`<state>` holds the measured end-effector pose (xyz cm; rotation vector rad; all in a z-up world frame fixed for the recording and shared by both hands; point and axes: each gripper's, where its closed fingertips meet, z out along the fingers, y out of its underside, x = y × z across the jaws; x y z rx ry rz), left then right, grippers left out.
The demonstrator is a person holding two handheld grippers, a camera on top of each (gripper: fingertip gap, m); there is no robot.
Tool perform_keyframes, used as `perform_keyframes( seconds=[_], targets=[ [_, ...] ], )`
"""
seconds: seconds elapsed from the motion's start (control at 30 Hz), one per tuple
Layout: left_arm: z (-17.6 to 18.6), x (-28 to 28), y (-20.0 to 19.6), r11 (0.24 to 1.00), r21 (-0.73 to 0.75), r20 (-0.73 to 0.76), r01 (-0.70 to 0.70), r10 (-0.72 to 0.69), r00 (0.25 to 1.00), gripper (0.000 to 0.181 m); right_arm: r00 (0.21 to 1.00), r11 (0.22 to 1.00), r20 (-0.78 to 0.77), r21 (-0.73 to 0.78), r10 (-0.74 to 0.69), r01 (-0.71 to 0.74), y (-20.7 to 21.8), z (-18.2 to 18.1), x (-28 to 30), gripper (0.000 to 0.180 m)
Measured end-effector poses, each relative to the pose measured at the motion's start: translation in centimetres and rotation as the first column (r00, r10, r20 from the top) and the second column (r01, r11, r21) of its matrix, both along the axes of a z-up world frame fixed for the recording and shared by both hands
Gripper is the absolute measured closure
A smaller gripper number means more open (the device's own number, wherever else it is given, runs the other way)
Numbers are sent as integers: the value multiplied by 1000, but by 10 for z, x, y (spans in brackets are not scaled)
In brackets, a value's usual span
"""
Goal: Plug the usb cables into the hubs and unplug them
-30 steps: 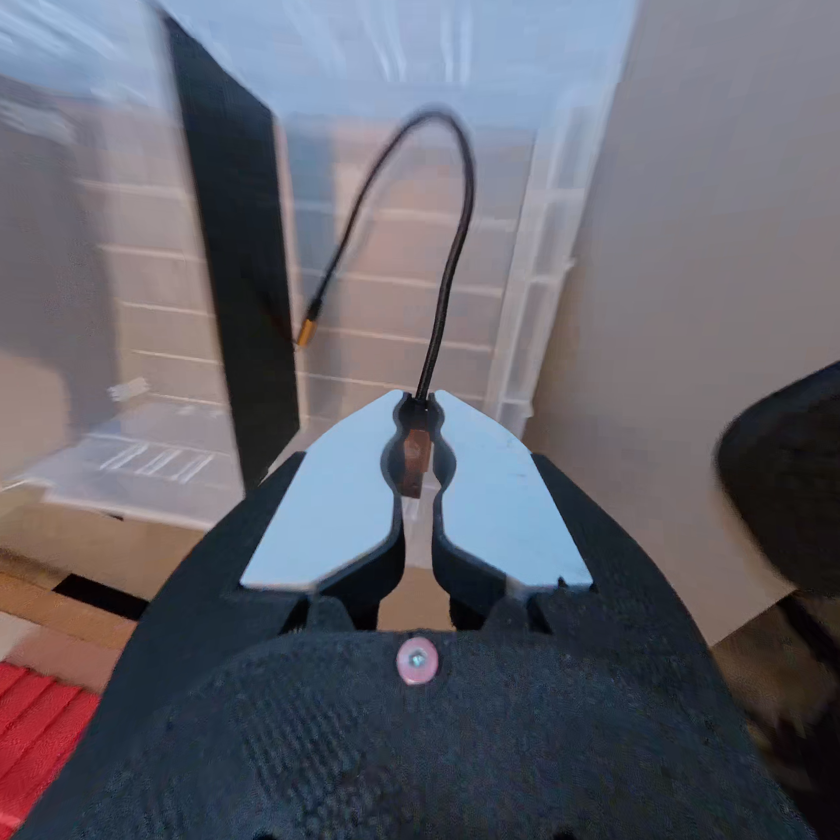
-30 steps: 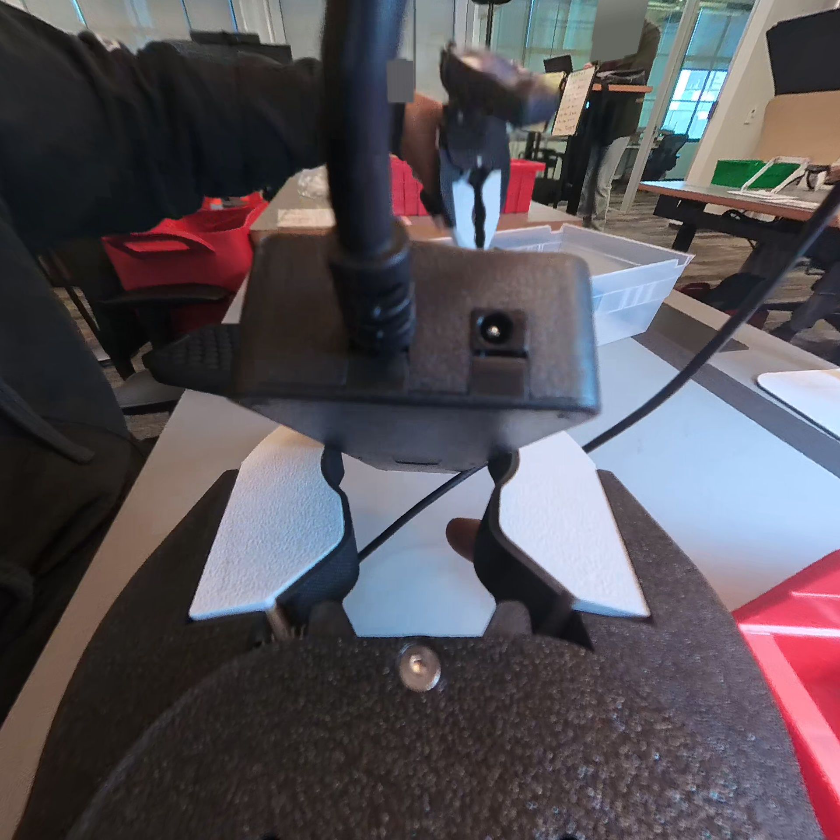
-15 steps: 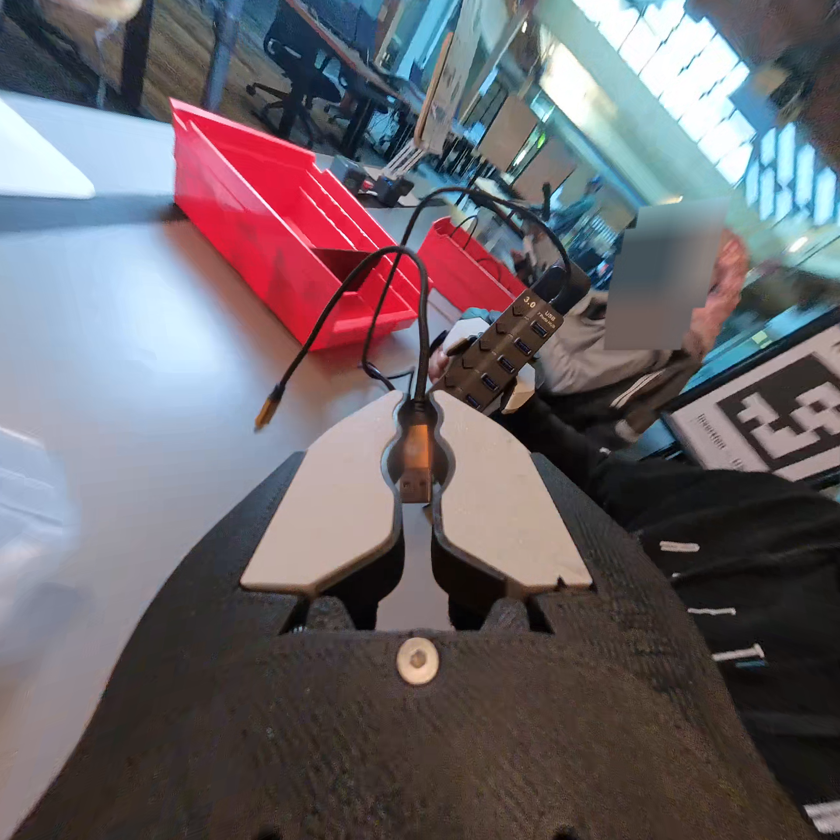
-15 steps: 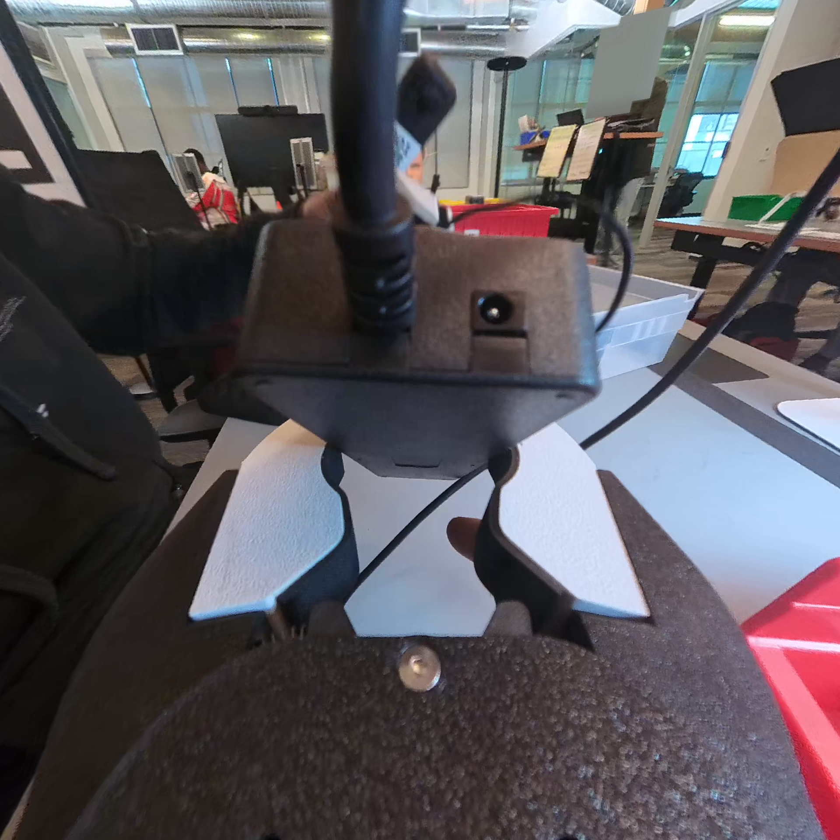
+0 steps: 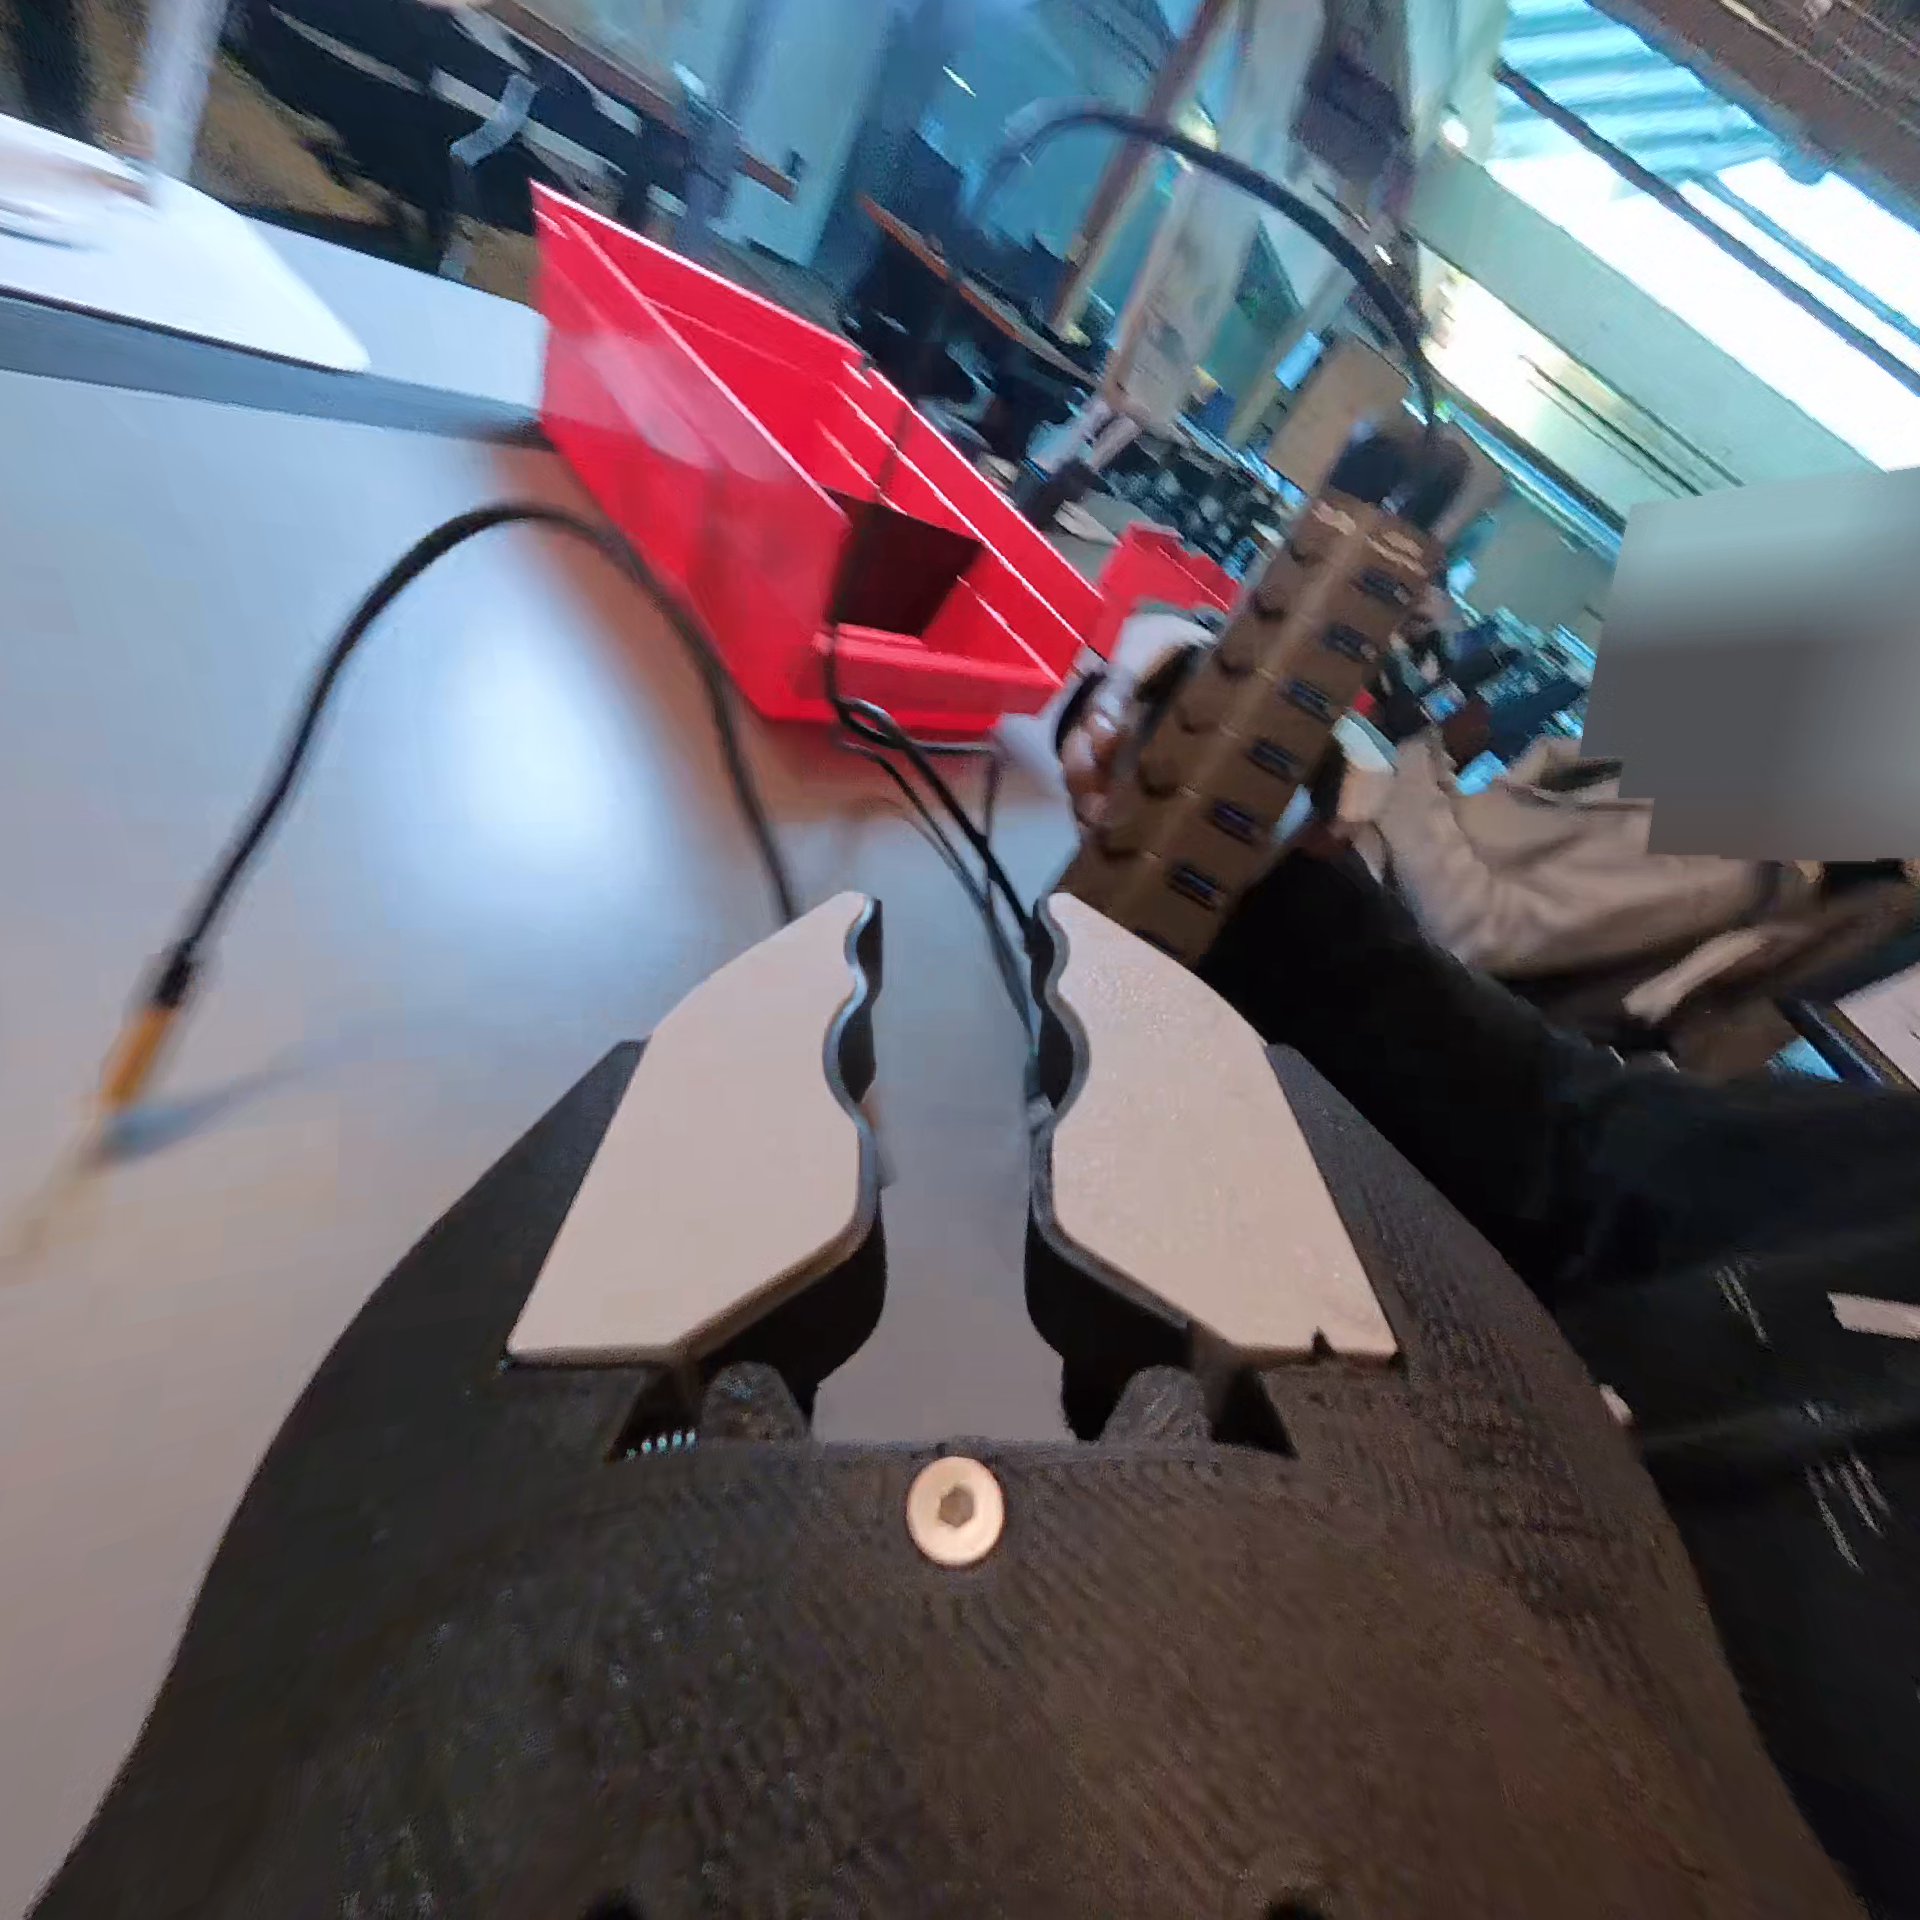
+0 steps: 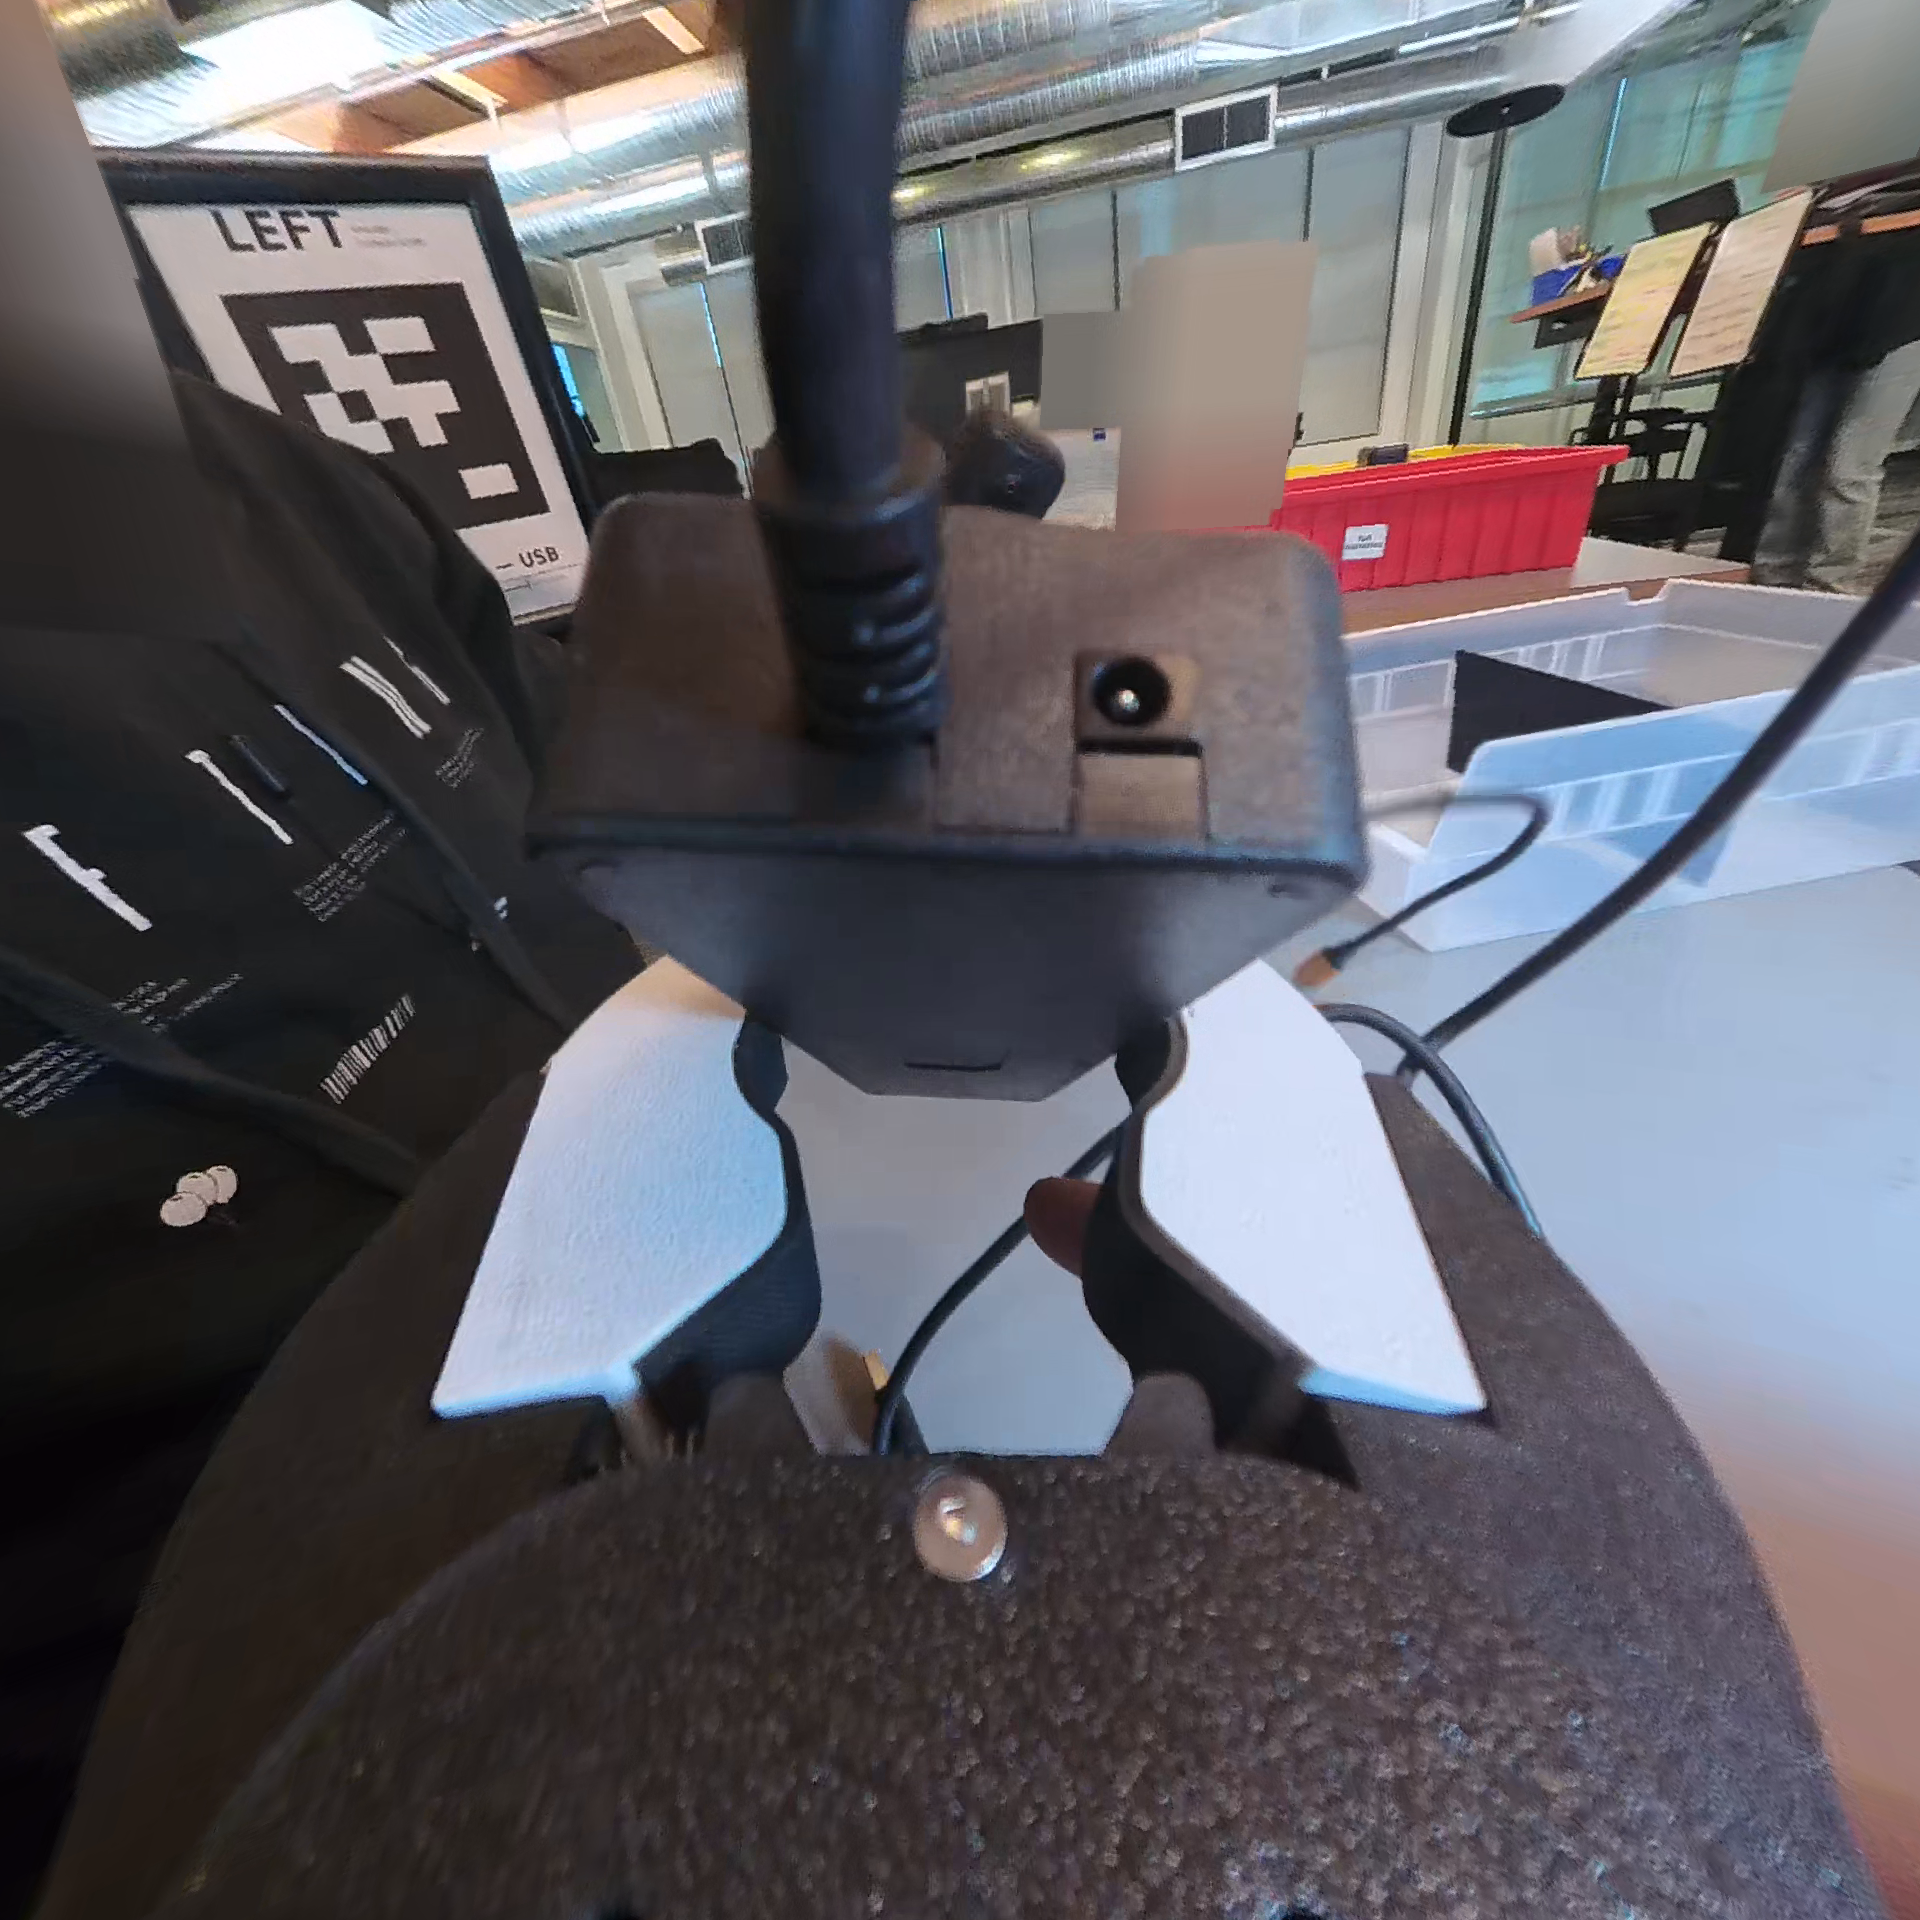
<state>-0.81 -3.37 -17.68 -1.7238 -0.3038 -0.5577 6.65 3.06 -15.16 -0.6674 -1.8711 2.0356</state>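
Observation:
My left gripper [image 5: 956,914] is open low over the grey table [image 5: 468,831]. A thin black USB cable [image 5: 312,686] lies on the table. Its gold-tipped end [image 5: 140,1039] is at the left, and its other end runs along the inner edge of my right finger. My right gripper [image 6: 961,1049] is shut on the black multi-port USB hub [image 6: 935,831] and holds it upright above the table. The hub also shows in the left wrist view [image 5: 1278,727]. The hub's thick black lead [image 6: 831,312] rises from its top. A gold plug [image 6: 1320,966] lies on the table beyond the hub.
A red divided tray [image 5: 810,499] sits on the table beyond the cable. A clear plastic bin [image 6: 1610,748] stands at the right. A marker board [image 6: 364,384] and a person's black sleeve [image 6: 260,883] are at the left. A red bin [image 6: 1434,509] sits farther back.
My left gripper has opened and let go of the USB plug, and the cable now lies on the table. The right gripper still holds the hub and has swung left.

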Motion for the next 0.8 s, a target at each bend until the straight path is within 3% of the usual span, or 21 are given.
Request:
perform_keyframes(
  seconds=[0.1, 0.17, 0.23, 0.33, 0.47, 0.6, 0.7, 0.8],
  targets=[
    [4, 18, 4, 987, -9, -111, 162, -162, 981, 154, 1000, 1000, 20, 13, -7, 7, 0, -5, -2, 116],
    [-2, 29, 4, 941, -81, -271, 330, -339, 901, 156, 999, 1000, 25, 17, -20, 20, 2, -6, -4, 116],
    [-25, 21, 4, 885, -254, -499, 391, -466, 731, 159, 999, 999, 25, 16, -40, 39, 6, -6, -6, 116],
    [-64, 5, 0, 752, -523, -668, 401, -654, 355, 158, 997, 997, 31, 14, -71, 71, 13, -7, -9, 116],
    [-99, -2, -4, 523, -762, -574, 383, -819, -24, 154, 994, 995, 50, 17, -100, 100, 20, -12, -14, 116],
    [-115, -4, 6, 355, -879, -455, 319, -825, -336, 144, 993, 994, 58, 7, -106, 106, 24, -13, -14, 116],
    [-123, 3, 15, 257, -909, -392, 330, -797, -459, 141, 992, 993, 56, 1, -116, 117, 30, -12, -14, 116],
    [-127, 11, 21, 183, -911, -353, 369, -809, -470, 151, 989, 991, 56, -7, -133, 134, 36, -11, -14, 116]
  ],
)
